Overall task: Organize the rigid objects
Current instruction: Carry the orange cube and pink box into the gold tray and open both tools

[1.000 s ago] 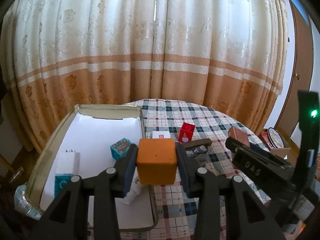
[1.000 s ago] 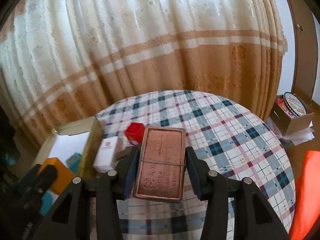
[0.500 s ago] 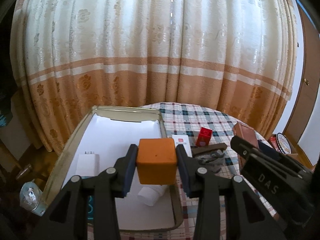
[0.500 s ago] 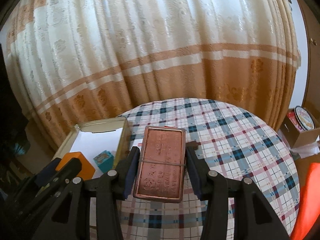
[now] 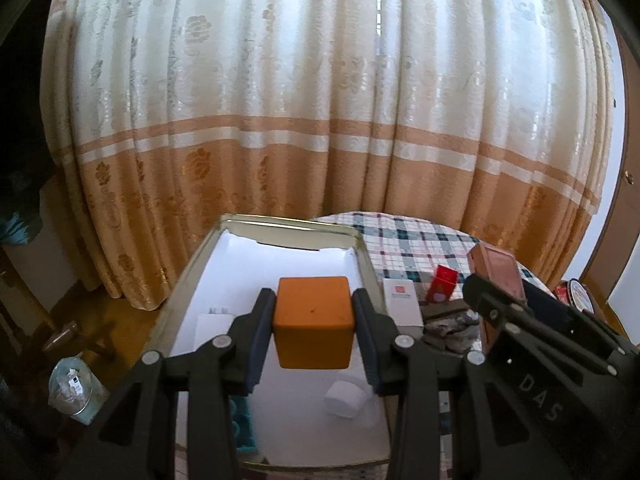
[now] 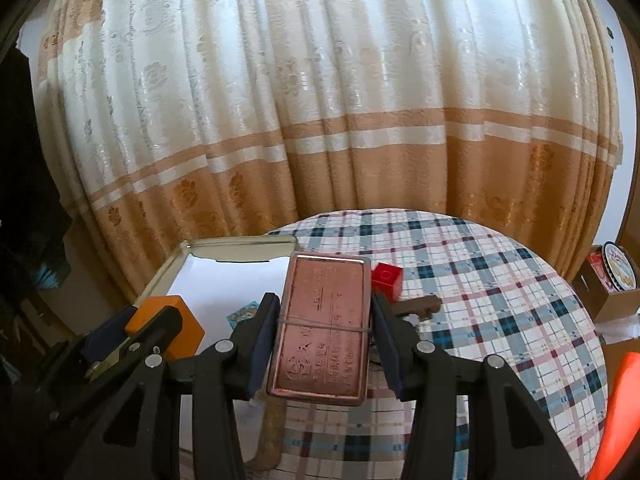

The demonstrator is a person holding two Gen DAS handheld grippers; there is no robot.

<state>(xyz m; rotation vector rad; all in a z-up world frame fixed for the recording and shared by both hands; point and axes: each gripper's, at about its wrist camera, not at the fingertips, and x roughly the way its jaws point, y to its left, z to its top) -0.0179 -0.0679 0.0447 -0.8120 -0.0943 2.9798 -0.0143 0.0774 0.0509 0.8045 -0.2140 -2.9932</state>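
My left gripper (image 5: 314, 316) is shut on an orange cube (image 5: 314, 326) and holds it above the white-lined metal tray (image 5: 280, 226). My right gripper (image 6: 324, 320) is shut on a copper-coloured flat tin (image 6: 322, 324) with a rubber band round it, held above the tray's right edge. The cube (image 6: 172, 320) and the left gripper show at the left of the right wrist view. The tin (image 5: 496, 272) shows at the right of the left wrist view. The tray (image 6: 240, 242) holds a white roll (image 5: 344, 398), a white box (image 5: 212, 328) and a teal box (image 6: 244, 312).
On the checked tablecloth (image 6: 480, 280) lie a red box (image 6: 386, 276), a white box (image 5: 402, 304) and a brown and grey object (image 5: 444, 320). A cardboard box (image 6: 608, 280) stands on the floor at the right. A curtain hangs behind the table.
Both grippers have swung left with their loads. The tray now lies under the orange cube, and the tin has come over the tray's right edge.
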